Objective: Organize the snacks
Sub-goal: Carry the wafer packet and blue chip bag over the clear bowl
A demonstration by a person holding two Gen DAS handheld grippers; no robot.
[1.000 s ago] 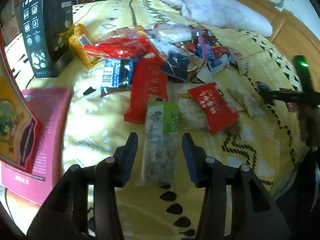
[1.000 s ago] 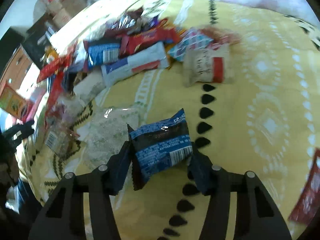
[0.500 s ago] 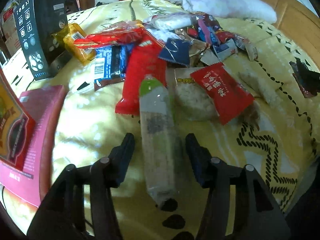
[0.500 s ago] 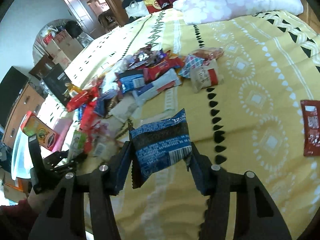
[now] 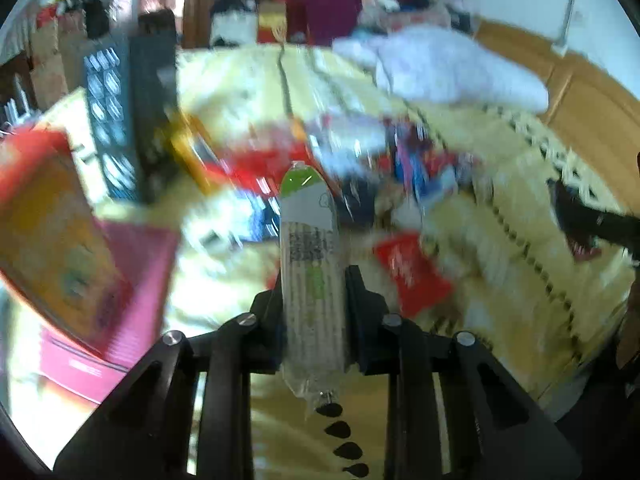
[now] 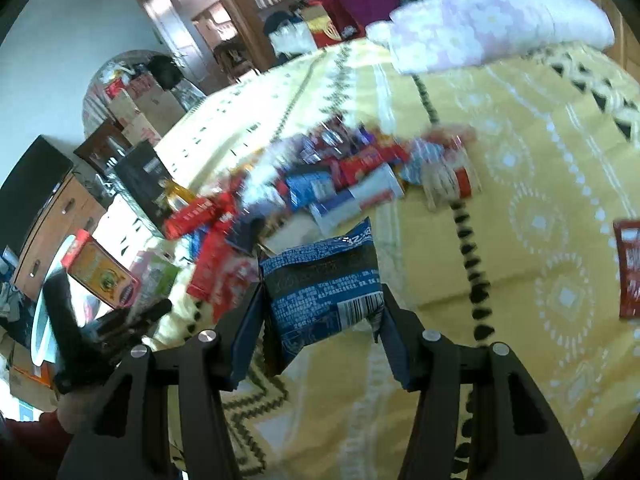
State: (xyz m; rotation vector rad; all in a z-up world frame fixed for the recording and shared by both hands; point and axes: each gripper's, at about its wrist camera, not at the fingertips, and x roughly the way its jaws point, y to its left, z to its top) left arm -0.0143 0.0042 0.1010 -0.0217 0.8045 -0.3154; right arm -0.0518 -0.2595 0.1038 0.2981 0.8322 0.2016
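My left gripper (image 5: 314,280) is shut on a long clear packet with a green and white label (image 5: 310,248) and holds it above the yellow bedspread (image 5: 500,312). My right gripper (image 6: 320,308) is shut on a blue snack bag (image 6: 324,284), held up over the bedspread (image 6: 520,208). A pile of mixed snack packets (image 6: 320,184) lies in the middle of the bed; it shows blurred in the left wrist view (image 5: 380,160). The left gripper also shows at the left of the right wrist view (image 6: 100,328).
A black box (image 5: 132,128), an orange box (image 5: 56,240) and a pink box (image 5: 120,300) stand at the left. A red packet (image 5: 408,272) lies near the left gripper. A dark red packet (image 6: 628,268) lies apart at right. A pale quilt (image 6: 500,20) lies at the bed's far end.
My left gripper closed on the long green-label packet and lifted it off the bed. My right gripper rose and tilted up with the blue bag still in it.
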